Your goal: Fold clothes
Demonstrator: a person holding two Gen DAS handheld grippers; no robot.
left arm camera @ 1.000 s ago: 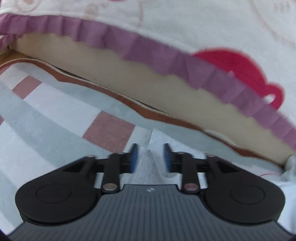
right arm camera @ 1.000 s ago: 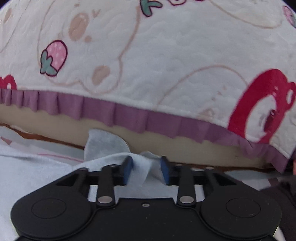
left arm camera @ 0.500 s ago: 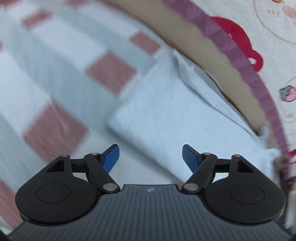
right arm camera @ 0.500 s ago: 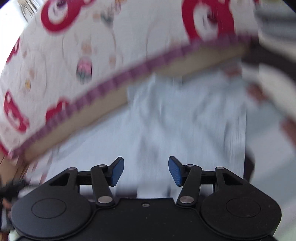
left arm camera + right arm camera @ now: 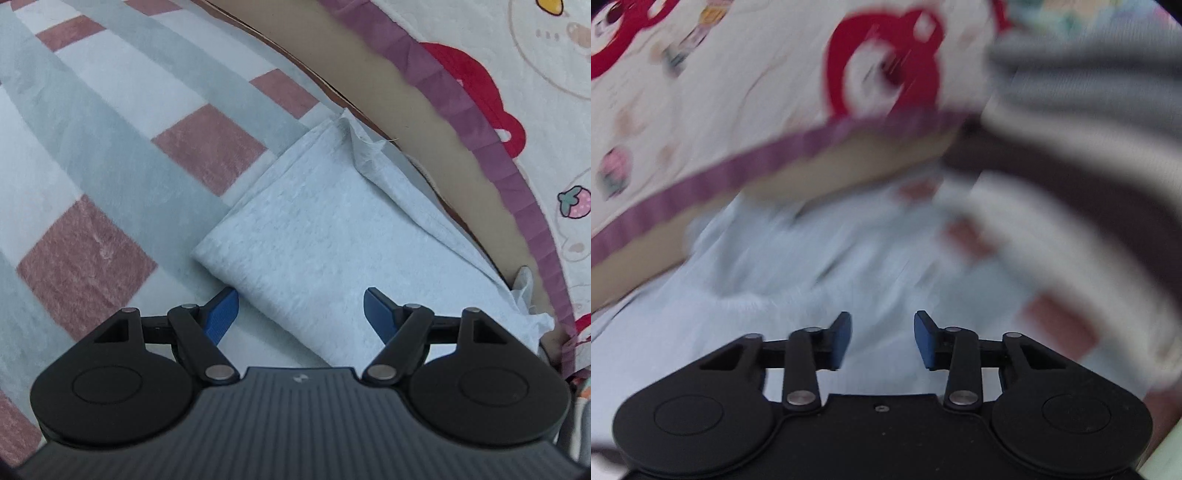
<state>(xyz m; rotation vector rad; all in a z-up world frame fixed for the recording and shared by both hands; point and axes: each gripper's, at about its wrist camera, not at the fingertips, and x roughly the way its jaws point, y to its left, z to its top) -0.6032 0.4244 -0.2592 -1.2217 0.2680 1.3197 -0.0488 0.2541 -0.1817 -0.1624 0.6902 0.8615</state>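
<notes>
Nearest in the left wrist view, the left gripper (image 5: 301, 312) stands released, its two blue pads (image 5: 221, 314) wide apart and grasping nothing; one pad sits over the checked blanket (image 5: 110, 155), the other over the near corner of the folded cloth (image 5: 325, 236). That one pale blue garment lies flat on the blanket as a folded rectangle, one corner pointing toward the gripper, its far long edge running just beside the base of the bed. A small flap (image 5: 364, 147) stands up at its far corner, and a crumpled end (image 5: 532, 314) shows at the right. The blanket under it is striped in grey-blue and white with dusty red squares, four of them plain in this view. Beyond the cloth rises the tan side of the mattress (image 5: 436, 122), and over it hangs one cream quilt (image 5: 554, 92) with a purple frill, red shapes and a strawberry print. In the right wrist view, which is blurred, the right gripper (image 5: 882, 338) is closing with its two blue pads (image 5: 840, 339) still apart and nothing pinched between them; the pale blue cloth (image 5: 798, 266) lies just ahead and below, the quilt (image 5: 738, 92) above it, and a grey and white striped fabric (image 5: 1071, 147) at the right that I cannot identify.
</notes>
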